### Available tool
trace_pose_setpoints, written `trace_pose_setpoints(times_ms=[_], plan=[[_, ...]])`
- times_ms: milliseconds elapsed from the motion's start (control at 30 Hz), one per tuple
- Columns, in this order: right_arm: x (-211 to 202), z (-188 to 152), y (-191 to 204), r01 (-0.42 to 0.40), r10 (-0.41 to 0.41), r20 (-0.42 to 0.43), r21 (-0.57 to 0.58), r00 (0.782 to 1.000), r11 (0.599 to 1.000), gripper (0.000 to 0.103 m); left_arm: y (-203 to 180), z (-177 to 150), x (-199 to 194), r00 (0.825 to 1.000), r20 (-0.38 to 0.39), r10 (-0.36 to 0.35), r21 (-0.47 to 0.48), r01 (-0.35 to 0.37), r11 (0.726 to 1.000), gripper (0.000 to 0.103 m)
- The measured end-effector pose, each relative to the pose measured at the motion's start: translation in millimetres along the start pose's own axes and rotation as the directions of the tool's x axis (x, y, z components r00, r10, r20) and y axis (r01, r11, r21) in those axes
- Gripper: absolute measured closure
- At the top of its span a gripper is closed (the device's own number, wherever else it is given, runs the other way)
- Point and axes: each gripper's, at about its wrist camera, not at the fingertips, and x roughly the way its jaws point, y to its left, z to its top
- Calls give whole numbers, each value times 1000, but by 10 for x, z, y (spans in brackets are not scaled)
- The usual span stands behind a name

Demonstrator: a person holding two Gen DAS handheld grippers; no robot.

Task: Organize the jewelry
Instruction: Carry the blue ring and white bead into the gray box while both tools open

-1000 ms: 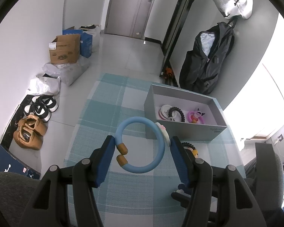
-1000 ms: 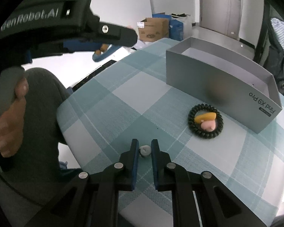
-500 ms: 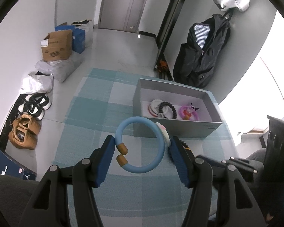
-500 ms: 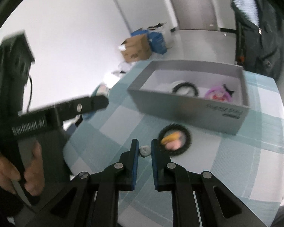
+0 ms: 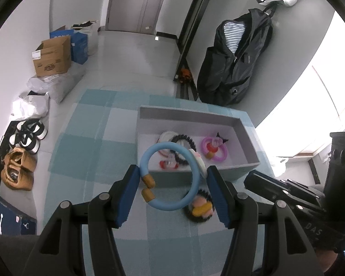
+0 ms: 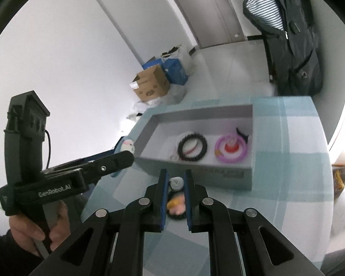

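**Blue bracelet and small white charm held above the grey box**

The left gripper [image 5: 172,184] is clamped on a light blue bracelet [image 5: 170,177], a smooth open ring whose two ends are capped in mustard yellow, with a small white and pink charm on its far side. Both blue pads press its outer rim, and the ring hangs over the near wall of the grey box [image 5: 246,138]. The right gripper [image 6: 175,184] is closed on a small white charm [image 6: 176,182], pinched between its narrow blue pads just short of the box's front wall.

Inside the box lie a black beaded bracelet [image 6: 192,148] over a white ring, and a pink bracelet [image 6: 231,149] with a red and a black ornament; they sit side by side, near but apart. On the cloth in front of the box rests a black coiled hair tie [image 5: 199,209] with a yellow and pink ornament, partly hidden behind each gripper's fingers.

The box stands on a tablecloth [image 5: 85,151] checked in teal and white. Beyond the table are a pale tiled floor, a cardboard box [image 5: 53,58] beside blue cartons, white bags, pairs of shoes [image 5: 18,168] along the wall, a dark jacket [image 5: 237,55] hanging by a door frame, and a closed door [image 5: 135,2].
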Motion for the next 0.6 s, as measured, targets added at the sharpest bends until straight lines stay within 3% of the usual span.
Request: trace_pose_setpoints(times_ms=[600], plan=[[148,450,-238,19,-20,27,19,999,1000,91,-70,380,396,996,-37,-83,34,84,996,48]])
